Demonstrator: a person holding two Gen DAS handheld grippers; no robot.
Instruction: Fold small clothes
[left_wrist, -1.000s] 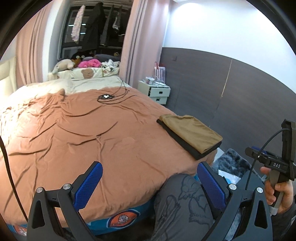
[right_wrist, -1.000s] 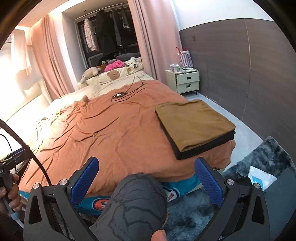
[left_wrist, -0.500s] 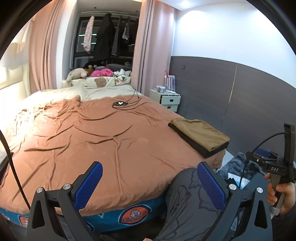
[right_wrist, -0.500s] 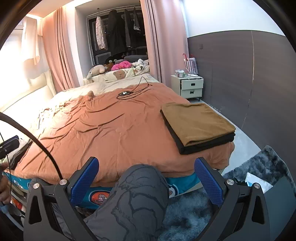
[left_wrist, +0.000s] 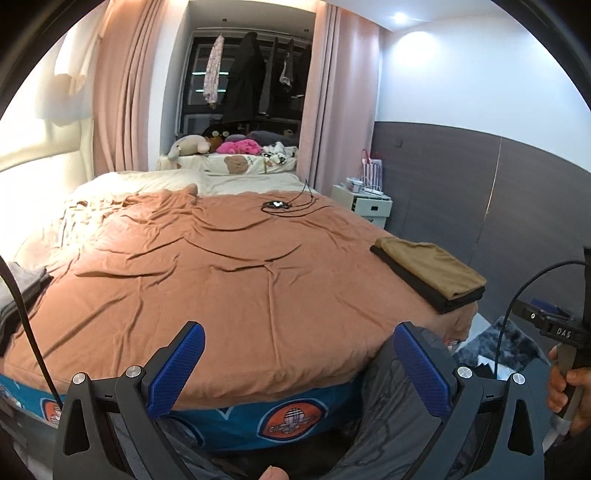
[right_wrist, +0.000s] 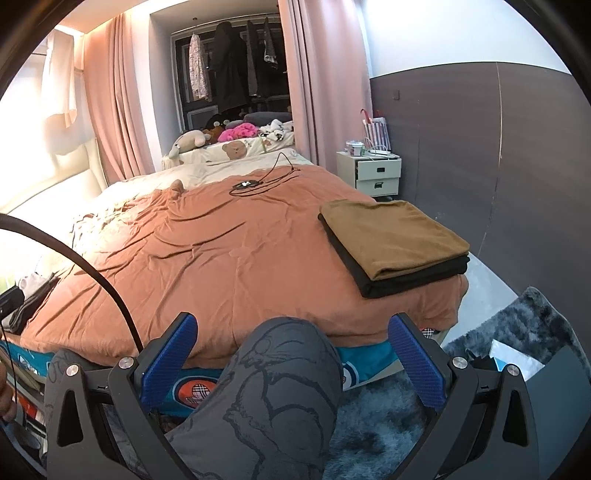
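Tools first: the left tool (left_wrist: 298, 363) and the right tool (right_wrist: 291, 354) both hang with their blue pads spread wide and nothing between them, held low at the foot of the bed (left_wrist: 229, 273), over the person's knee (right_wrist: 280, 373). Two folded pieces, a tan one on a black one, form a folded stack (right_wrist: 395, 240) at the bed's right corner, close to the edge. At the left edge lies a grey and dark pile of clothes (left_wrist: 14, 295), seemingly not yet folded, though it is too cropped to be sure. My judgement is that this pile comes next, and the risks lie there: the left tool's cable (left_wrist: 26, 332) hangs right across it and could snag or drag cloth off the edge, and any tug on the wrinkled orange sheet could tip the stack off its corner.
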